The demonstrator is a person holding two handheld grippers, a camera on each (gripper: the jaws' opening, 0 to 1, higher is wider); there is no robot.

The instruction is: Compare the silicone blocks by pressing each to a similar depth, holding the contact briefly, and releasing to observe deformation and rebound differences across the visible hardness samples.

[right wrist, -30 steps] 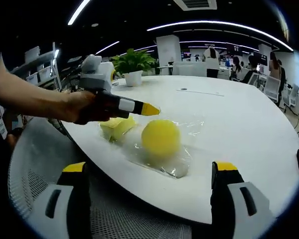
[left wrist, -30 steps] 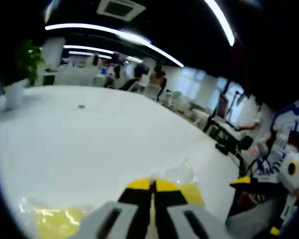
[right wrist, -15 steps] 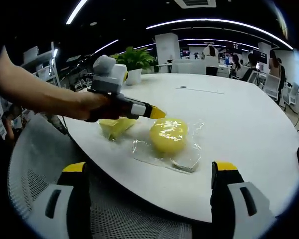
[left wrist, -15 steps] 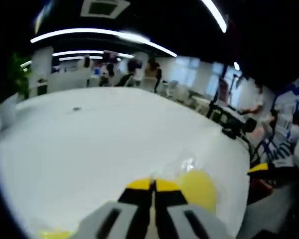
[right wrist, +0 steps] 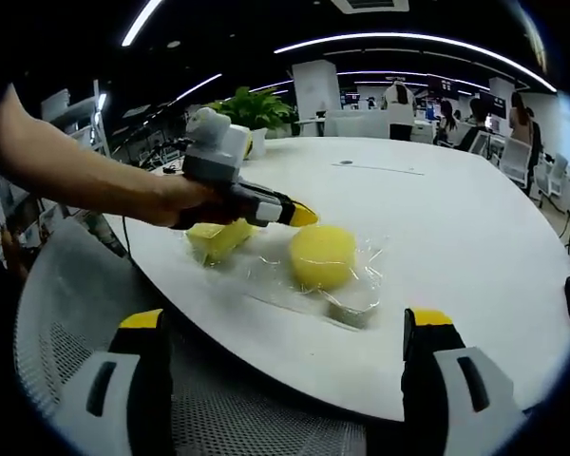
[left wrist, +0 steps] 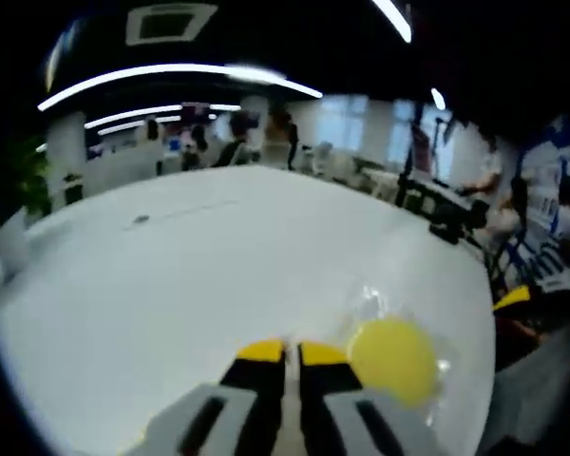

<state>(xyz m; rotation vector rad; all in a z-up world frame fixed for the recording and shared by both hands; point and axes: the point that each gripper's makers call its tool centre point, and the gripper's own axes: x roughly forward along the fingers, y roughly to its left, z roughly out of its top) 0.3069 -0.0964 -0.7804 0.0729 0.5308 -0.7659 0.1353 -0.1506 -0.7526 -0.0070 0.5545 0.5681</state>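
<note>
Swinging off the flat yellow block [right wrist: 217, 239] toward the round yellow block [right wrist: 322, 256], the left tool [right wrist: 301, 216], jaws closed and empty, now nears it on the white surface [right wrist: 475, 247], so pressing looks next, while the right tool [right wrist: 290, 370] hangs wide open, holding nothing.

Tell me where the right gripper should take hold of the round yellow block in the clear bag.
Grip the round yellow block across its curved sides, coming from the near table edge. The right gripper is open and faces it; the left gripper crowds its far-left side.

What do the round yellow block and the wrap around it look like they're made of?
Round yellow block: looks like matte, soft rubber or silicone, with an even colour and no shine. Wrap: thin clear plastic film, probably a bag, crinkled and catching glints on the white table.
</note>
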